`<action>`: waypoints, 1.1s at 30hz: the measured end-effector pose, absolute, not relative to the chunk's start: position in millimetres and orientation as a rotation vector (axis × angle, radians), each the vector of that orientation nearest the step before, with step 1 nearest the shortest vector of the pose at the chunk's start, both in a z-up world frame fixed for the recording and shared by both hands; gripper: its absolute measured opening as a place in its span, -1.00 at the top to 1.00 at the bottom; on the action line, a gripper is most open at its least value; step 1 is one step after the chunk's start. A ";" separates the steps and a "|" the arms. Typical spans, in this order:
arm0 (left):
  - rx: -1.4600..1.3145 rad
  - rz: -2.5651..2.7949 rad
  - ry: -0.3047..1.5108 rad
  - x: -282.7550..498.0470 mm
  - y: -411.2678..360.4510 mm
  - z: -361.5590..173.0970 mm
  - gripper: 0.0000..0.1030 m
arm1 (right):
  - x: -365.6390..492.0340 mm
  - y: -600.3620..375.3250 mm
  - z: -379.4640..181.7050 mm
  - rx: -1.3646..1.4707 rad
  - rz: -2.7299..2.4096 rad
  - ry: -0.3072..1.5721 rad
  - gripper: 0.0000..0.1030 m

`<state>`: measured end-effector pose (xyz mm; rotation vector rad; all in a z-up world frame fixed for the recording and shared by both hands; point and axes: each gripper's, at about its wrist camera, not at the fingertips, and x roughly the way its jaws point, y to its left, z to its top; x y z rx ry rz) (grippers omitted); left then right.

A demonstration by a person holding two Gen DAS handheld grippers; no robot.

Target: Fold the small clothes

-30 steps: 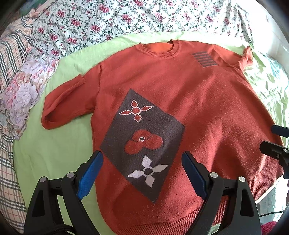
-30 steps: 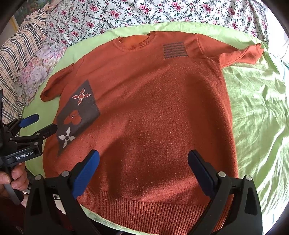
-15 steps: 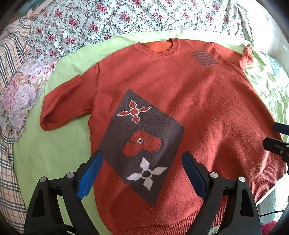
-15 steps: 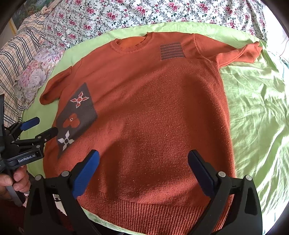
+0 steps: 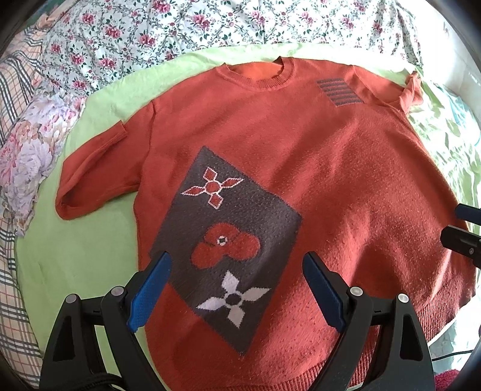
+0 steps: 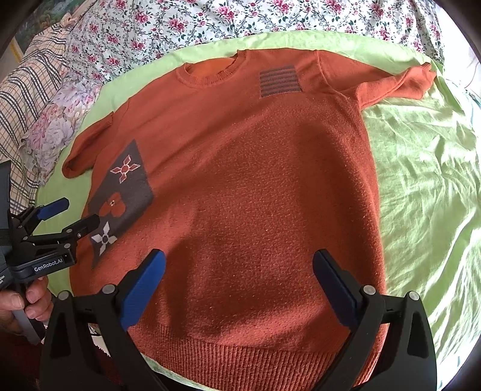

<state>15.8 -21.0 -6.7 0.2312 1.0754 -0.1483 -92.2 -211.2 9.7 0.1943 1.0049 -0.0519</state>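
Observation:
An orange knit sweater (image 5: pixel 345 168) lies flat, front up, on a green sheet (image 5: pixel 75 264); it also shows in the right wrist view (image 6: pixel 255 186). It has a grey patch with flower motifs (image 5: pixel 228 240) and a small striped patch (image 5: pixel 338 91) near the collar. My left gripper (image 5: pixel 236 285) is open and empty, hovering above the grey patch near the hem. My right gripper (image 6: pixel 239 279) is open and empty above the lower middle of the sweater. The left gripper (image 6: pixel 67 213) also shows at the left edge of the right wrist view.
Floral bedding (image 5: pixel 210 27) lies behind the sheet, with a plaid cloth (image 5: pixel 12 99) and a floral pillow (image 5: pixel 27 156) at the left. The sheet (image 6: pixel 427 186) stretches wrinkled to the right of the sweater. A hand (image 6: pixel 18 303) holds the left gripper's handle.
Both grippers have drifted slightly back toward the hem, so a little more of the sweater shows. Both stay open. The sweater has not moved.

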 end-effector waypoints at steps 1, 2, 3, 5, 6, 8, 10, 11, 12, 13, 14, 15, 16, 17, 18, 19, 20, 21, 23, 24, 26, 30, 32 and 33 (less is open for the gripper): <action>0.232 -0.149 1.077 17.4 -22.1 -7.1 -0.74 | -91.8 -213.0 10.1 0.199 -0.052 1.005 -0.91; 0.230 -0.150 1.078 19.1 -23.3 -7.6 -0.74 | -91.3 -214.8 10.7 0.201 -0.054 1.004 -0.91; 0.227 -0.152 1.082 20.3 -23.6 -8.0 -0.74 | -90.7 -216.9 11.3 0.203 -0.057 1.003 -0.91; 0.218 -0.156 1.091 23.6 -24.4 -8.8 -0.74 | -89.2 -221.1 12.7 0.210 -0.062 1.001 -0.91; 0.220 -0.152 1.089 25.5 -25.0 -8.8 -0.74 | -88.4 -223.4 13.3 0.213 -0.064 1.000 -0.91; 0.208 -0.150 1.090 29.7 -24.3 -8.7 -0.74 | -86.7 -227.6 14.6 0.221 -0.067 1.000 -0.91; 0.203 -0.141 1.094 34.9 -23.8 -9.2 -0.74 | -83.9 -232.3 15.3 0.233 -0.068 1.004 -0.91; 0.202 -0.135 1.097 38.1 -23.1 -9.7 -0.74 | -82.7 -235.1 15.9 0.239 -0.067 1.004 -0.91; 0.201 -0.129 1.099 40.8 -22.3 -10.1 -0.74 | -81.3 -238.6 16.7 0.247 -0.069 1.003 -0.91; 0.198 -0.119 1.103 45.1 -20.9 -10.7 -0.74 | -79.1 -243.5 17.4 0.255 -0.073 1.003 -0.91; 0.197 -0.108 1.106 48.1 -19.4 -11.6 -0.74 | -77.2 -247.3 18.1 0.261 -0.076 1.004 -0.91; 0.191 -0.100 1.112 51.4 -17.6 -12.3 -0.74 | -74.9 -252.9 19.5 0.267 -0.082 1.003 -0.91; 0.187 -0.085 1.120 56.2 -15.1 -13.3 -0.74 | -71.4 -261.3 21.8 0.274 -0.092 0.997 -0.91; 0.187 -0.072 1.124 59.5 -13.5 -14.0 -0.74 | -69.1 -267.1 23.5 0.278 -0.099 0.992 -0.91; 0.180 -0.058 1.131 64.7 -11.4 -14.6 -0.74 | -65.6 -276.5 25.9 0.284 -0.110 0.984 -0.91; 0.176 -0.050 1.133 68.1 -10.6 -14.9 -0.74 | -62.7 -284.5 27.6 0.288 -0.121 0.977 -0.91; 0.166 -0.044 1.136 72.6 -9.4 -15.1 -0.74 | -58.4 -294.6 29.3 0.298 -0.134 0.974 -0.91; 0.164 -0.033 1.140 76.5 -8.7 -15.4 -0.74 | -53.5 -307.0 31.2 0.310 -0.150 0.967 -0.91; 0.149 -0.010 1.146 86.6 -6.9 -16.0 -0.74 | -44.9 -330.4 34.1 0.328 -0.176 0.952 -0.91; 0.149 0.001 1.150 89.5 -6.8 -16.4 -0.74 | -39.1 -344.2 34.2 0.341 -0.196 0.956 -0.91; 0.127 0.018 1.162 98.8 -6.5 -17.4 -0.74 | -28.3 -371.4 34.7 0.374 -0.231 0.959 -0.91; 0.094 0.020 1.175 115.6 -12.6 -21.1 -0.74 | -0.5 -440.1 39.4 0.504 -0.302 0.939 -0.67; 0.118 0.035 1.189 119.9 -19.5 -24.8 -0.74 | 13.7 -477.1 45.4 0.551 -0.347 0.908 -0.48; 0.120 0.036 1.195 122.3 -22.3 -26.8 -0.74 | 21.6 -497.6 47.8 0.582 -0.378 0.892 -0.43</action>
